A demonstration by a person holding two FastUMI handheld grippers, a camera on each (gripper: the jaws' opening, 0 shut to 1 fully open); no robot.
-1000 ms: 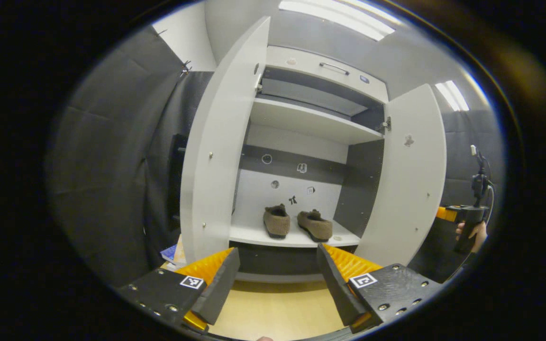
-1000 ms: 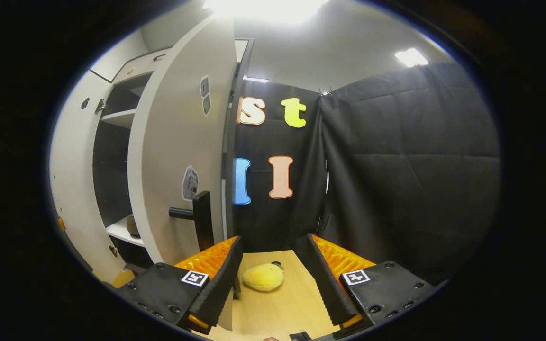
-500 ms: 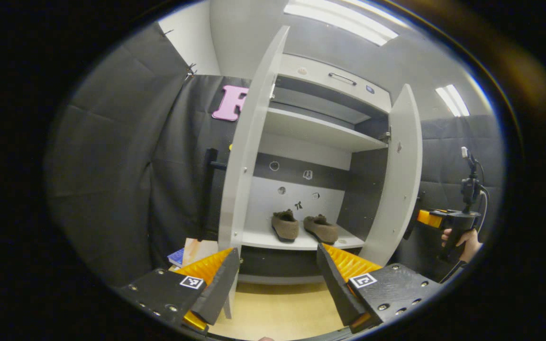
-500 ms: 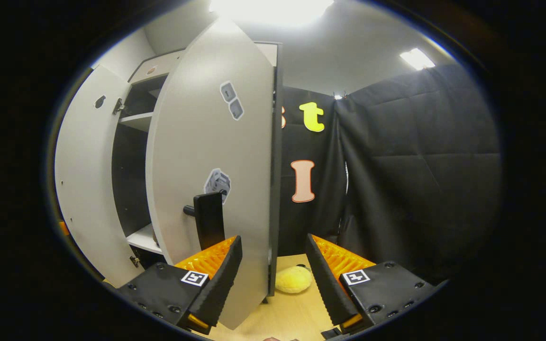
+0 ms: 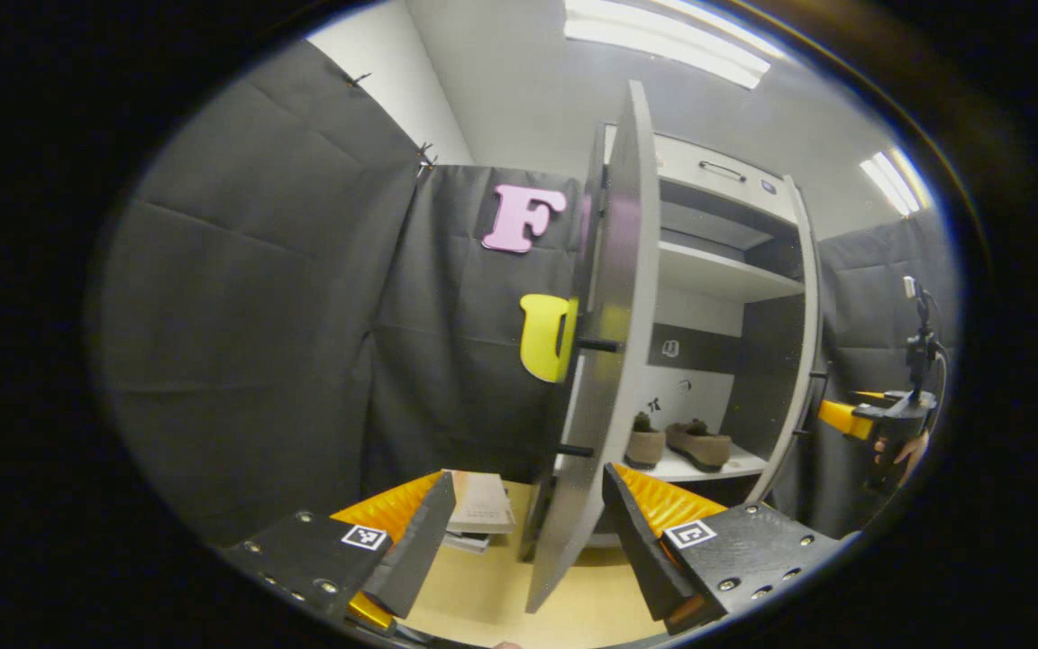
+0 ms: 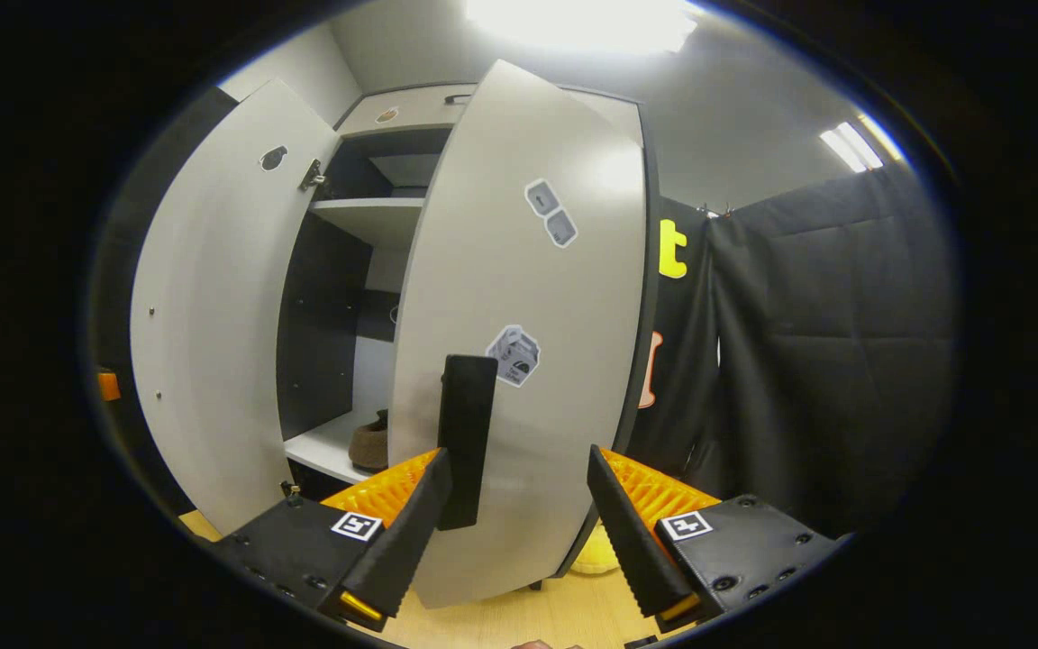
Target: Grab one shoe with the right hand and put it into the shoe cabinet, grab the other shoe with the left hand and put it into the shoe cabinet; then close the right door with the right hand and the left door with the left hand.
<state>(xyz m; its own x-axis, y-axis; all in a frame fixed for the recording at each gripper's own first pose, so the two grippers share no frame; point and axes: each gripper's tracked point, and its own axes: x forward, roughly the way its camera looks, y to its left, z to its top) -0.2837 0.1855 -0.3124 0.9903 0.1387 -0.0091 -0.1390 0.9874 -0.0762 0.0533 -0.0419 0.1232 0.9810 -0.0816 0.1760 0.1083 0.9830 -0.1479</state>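
**Doors half shut, and both could swing wrong**

The two brown suede-like slip-on shoes [image 5: 681,442] sit side by side on the white lower shelf [image 5: 699,469] of the pale grey shoe cabinet [image 5: 717,270], so what remains, as I judge it, is the doors. In my right gripper view the right door [image 6: 528,297], a tall grey panel with small stickers, stands partly closed, its black bar handle [image 6: 465,433] just ahead of my right gripper [image 6: 519,505]. My fingers there are spread wide and hold nothing; I cannot tell whether the left finger touches the handle or merely overlaps it. In my left gripper view the left door [image 5: 609,361] shows nearly edge-on between the fingers of my left gripper [image 5: 528,532], also wide open and empty.

The risks: if I push the right door off-centre, a finger could slip past the handle and the door stop short. If both doors arrive together, they may clash at the meeting edges. The left door's lower corner passes close to the stack of books [image 5: 478,509] on the light wooden floor [image 5: 483,595], and might snag them.
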